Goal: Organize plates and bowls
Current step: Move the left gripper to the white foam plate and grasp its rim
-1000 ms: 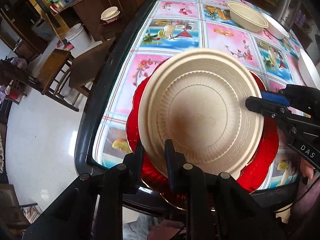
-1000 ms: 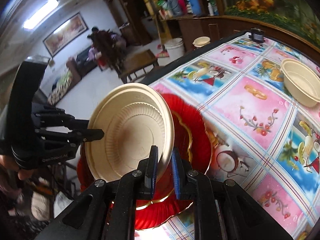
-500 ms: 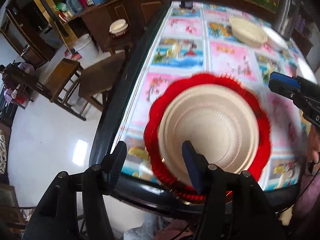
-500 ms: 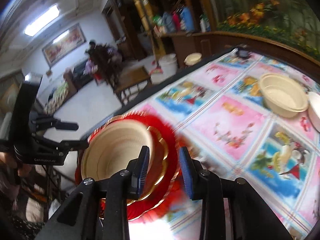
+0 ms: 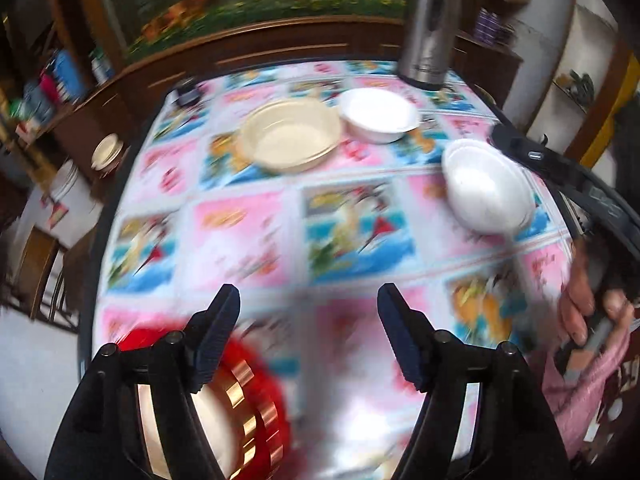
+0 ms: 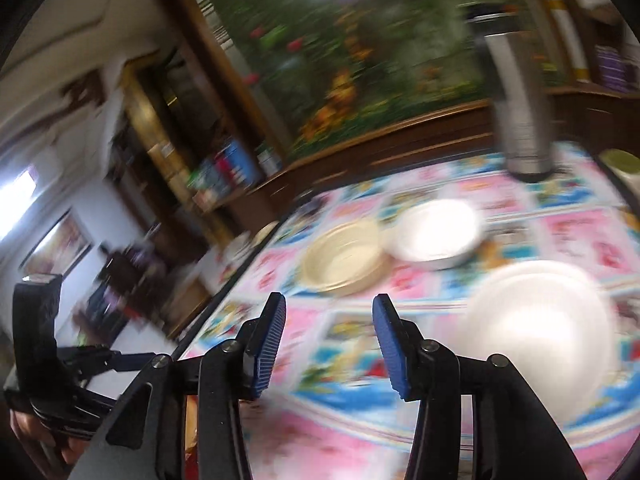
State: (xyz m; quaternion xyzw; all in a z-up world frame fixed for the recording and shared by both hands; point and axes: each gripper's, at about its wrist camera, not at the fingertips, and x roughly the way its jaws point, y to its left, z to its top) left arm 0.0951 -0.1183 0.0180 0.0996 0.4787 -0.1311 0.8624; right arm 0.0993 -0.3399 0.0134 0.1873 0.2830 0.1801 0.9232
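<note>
On the bench (image 5: pixel 256 236), covered by a picture-tiled cloth, three bowls wait beyond the tongs: a beige bowl (image 5: pixel 290 140) at the far centre, a white bowl (image 5: pixel 378 114) just beside it on its right, and a second white bowl (image 5: pixel 488 186) nearer, toward the right edge. A red plate (image 5: pixel 264 408) with a gold-trimmed rim, a pale plate lying in it, sits at the near left edge, beneath the left tongs (image 5: pixel 308 338). Both tongs are released and hold nothing: the left pair is spread wide above the cloth, and the right tongs (image 6: pixel 330 346) are likewise parted, pointed between the beige bowl (image 6: pixel 344 258) and the near white bowl (image 6: pixel 536 324). A steel flask (image 5: pixel 430 20) stands at the far right corner. Both views are smeared, so fine detail is uncertain.

The step in hand is judged to be reaching for a bowl to nest with its like. To do it well, approach the near white bowl low, take one wall of the rim between the jaws, and clench only once settled. The thin wall probably flexes, so grip lightly. Lift straight up, clear of the flask.
</note>
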